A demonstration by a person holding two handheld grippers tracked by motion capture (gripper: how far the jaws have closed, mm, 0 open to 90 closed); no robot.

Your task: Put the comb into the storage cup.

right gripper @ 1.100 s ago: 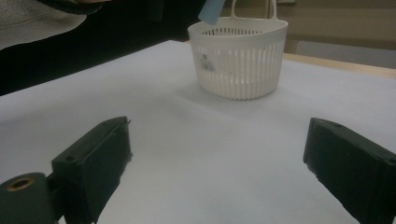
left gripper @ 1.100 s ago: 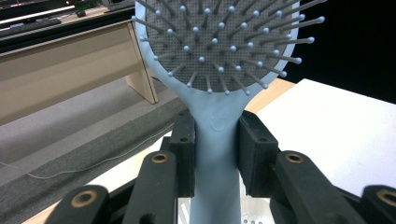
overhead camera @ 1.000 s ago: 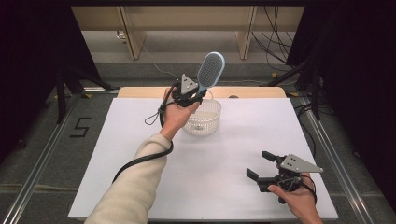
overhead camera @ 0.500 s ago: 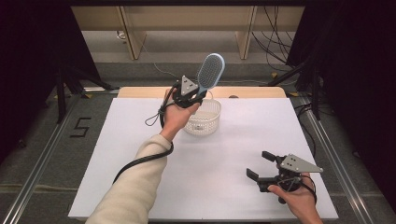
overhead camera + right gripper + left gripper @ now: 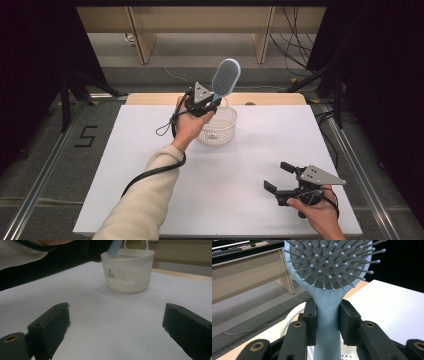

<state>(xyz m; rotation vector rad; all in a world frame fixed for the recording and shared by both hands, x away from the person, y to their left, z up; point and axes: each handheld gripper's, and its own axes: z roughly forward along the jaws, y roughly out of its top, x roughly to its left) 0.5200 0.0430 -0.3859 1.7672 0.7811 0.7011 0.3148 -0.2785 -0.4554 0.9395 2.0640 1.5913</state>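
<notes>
My left gripper (image 5: 206,104) is shut on the handle of a light blue hairbrush (image 5: 226,77), whose bristled head tilts up and to the right above a white slotted basket (image 5: 221,131). In the left gripper view both pads clamp the brush handle (image 5: 327,315), and the basket rim (image 5: 292,317) shows below. The lower end of the handle (image 5: 114,248) hangs over the basket's mouth (image 5: 128,270) in the right gripper view. Near the table's front right, my right gripper (image 5: 281,177) stands open with nothing between its jaws, low over the white tabletop (image 5: 250,165).
Wooden furniture legs (image 5: 140,35) and cables (image 5: 295,45) lie on the floor beyond the far table edge. A metal rail (image 5: 45,165) runs along the table's left side, and another rail (image 5: 350,150) runs along its right side.
</notes>
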